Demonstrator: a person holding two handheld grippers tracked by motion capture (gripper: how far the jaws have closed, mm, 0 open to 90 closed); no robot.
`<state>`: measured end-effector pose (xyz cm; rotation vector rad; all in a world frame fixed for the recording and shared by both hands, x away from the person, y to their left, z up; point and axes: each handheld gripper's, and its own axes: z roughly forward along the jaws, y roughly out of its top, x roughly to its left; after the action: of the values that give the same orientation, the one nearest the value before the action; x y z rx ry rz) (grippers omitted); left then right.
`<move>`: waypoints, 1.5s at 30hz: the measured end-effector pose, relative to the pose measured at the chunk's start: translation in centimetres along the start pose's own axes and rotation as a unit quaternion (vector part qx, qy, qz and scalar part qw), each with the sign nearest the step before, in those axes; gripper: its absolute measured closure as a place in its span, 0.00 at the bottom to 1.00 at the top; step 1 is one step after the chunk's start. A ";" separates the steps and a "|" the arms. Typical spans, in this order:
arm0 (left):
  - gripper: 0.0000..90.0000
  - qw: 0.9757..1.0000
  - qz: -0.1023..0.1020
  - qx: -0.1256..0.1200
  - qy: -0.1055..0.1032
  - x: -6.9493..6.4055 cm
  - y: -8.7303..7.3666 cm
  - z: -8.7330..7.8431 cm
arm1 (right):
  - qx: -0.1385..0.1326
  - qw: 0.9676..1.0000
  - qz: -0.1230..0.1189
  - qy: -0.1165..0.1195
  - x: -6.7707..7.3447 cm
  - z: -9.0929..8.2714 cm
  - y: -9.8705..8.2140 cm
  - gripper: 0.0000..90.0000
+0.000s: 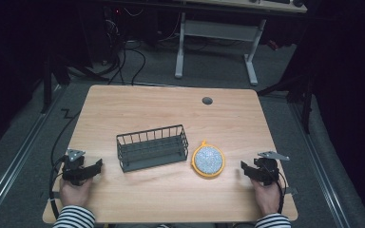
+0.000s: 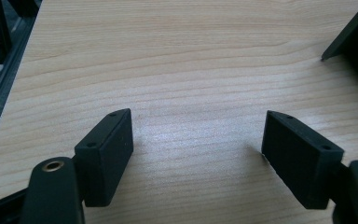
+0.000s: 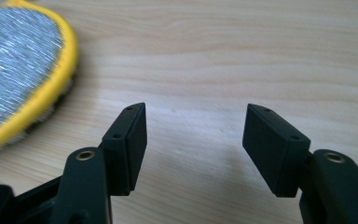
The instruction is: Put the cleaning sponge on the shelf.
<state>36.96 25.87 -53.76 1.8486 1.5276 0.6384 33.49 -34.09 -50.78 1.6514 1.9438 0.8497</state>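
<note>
Basket: dark wire basket standing upright near the middle of the desk, long side toward the person; nothing can be made out inside it.
Scrubber: round pad with a yellow rim and a speckled silver face, lying flat just to the right of the basket, apart from it; in the right gripper view it lies at the upper left, clear of the fingers.
Left gripper: to the left of the basket, near the desk's front edge, held low over the wood, pointing toward the basket; fingers spread wide with bare desk between them.
Right gripper: to the right of the basket, beyond the scrubber and near it without touching; fingers apart, gripping nothing.
Sleeves: striped, at the desk's front edge, in front of the basket.
</note>
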 end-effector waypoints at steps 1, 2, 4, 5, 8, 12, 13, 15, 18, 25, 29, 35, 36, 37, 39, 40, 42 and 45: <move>0.28 1.000 0.003 0.001 0.003 -0.1 0.0 0.0 | 0.000 1.000 -0.005 0.013 0.4 -0.1 0.6 0.44; 0.28 1.000 0.003 0.001 0.003 -0.1 0.0 0.0 | 0.000 1.000 -0.005 0.013 0.4 -0.1 0.6 0.44; 0.28 1.000 0.004 0.001 0.003 -0.1 0.0 0.0 | 0.002 1.000 -0.011 0.024 0.9 0.0 1.2 0.45; 0.27 1.000 0.007 0.003 0.004 -0.2 0.0 0.0 | 0.010 0.999 -0.020 0.031 1.4 0.1 2.1 0.45; 0.27 1.000 0.007 0.003 0.004 -0.2 0.0 0.0 | 0.011 0.999 -0.030 0.039 2.1 0.2 2.9 0.45; 0.27 1.000 0.006 0.003 0.003 -0.1 0.0 0.0 | 0.017 0.997 -0.036 0.064 3.6 1.1 4.4 0.43; 0.27 1.000 0.006 0.003 0.003 -0.1 0.0 0.0 | 0.022 0.997 -0.033 0.072 3.9 1.2 4.6 0.42; 0.27 1.000 0.006 0.003 0.003 -0.1 0.0 0.0 | 0.033 0.995 -0.034 0.084 4.5 1.6 5.1 0.42; 0.27 1.000 0.007 0.003 0.003 -0.1 0.0 0.0 | 0.048 0.994 -0.033 0.094 5.0 2.1 5.6 0.41; 0.27 1.000 0.007 0.003 0.004 -0.2 0.0 0.1 | 0.073 0.991 -0.034 0.109 5.9 3.9 6.0 0.39; 0.27 1.000 0.008 0.003 0.004 -0.2 0.0 0.1 | 0.084 0.989 -0.040 0.112 6.3 4.4 6.2 0.39; 0.27 1.000 0.008 0.003 0.004 -0.2 0.0 0.1 | 0.123 0.985 -0.050 0.113 6.7 5.6 6.6 0.39; 0.27 1.000 0.008 0.003 0.004 -0.2 0.0 0.1 | 0.127 0.984 -0.050 0.114 6.7 5.7 6.7 0.40; 0.27 1.000 0.008 0.003 0.004 -0.2 0.0 0.1 | 0.127 0.984 -0.052 0.118 6.7 5.8 6.7 0.46; 0.27 1.000 0.008 0.003 0.004 -0.2 0.0 0.1 | 0.122 0.983 -0.062 0.125 6.7 5.7 6.6 0.50; 0.27 1.000 0.007 0.002 0.004 -0.2 0.0 0.1 | 0.121 0.983 -0.070 0.119 6.9 5.6 6.6 0.53; 0.27 1.000 0.006 0.002 0.005 -0.2 0.1 0.1 | 0.119 0.983 -0.078 0.117 7.1 5.5 6.5 0.60; 0.27 1.000 0.006 0.002 0.005 -0.2 0.1 0.1 | 0.121 0.981 -0.082 0.126 6.7 5.5 6.8 0.77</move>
<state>37.05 25.69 -53.78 1.8621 1.5258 0.6505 40.77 -25.95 -49.54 1.5442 2.4050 0.8167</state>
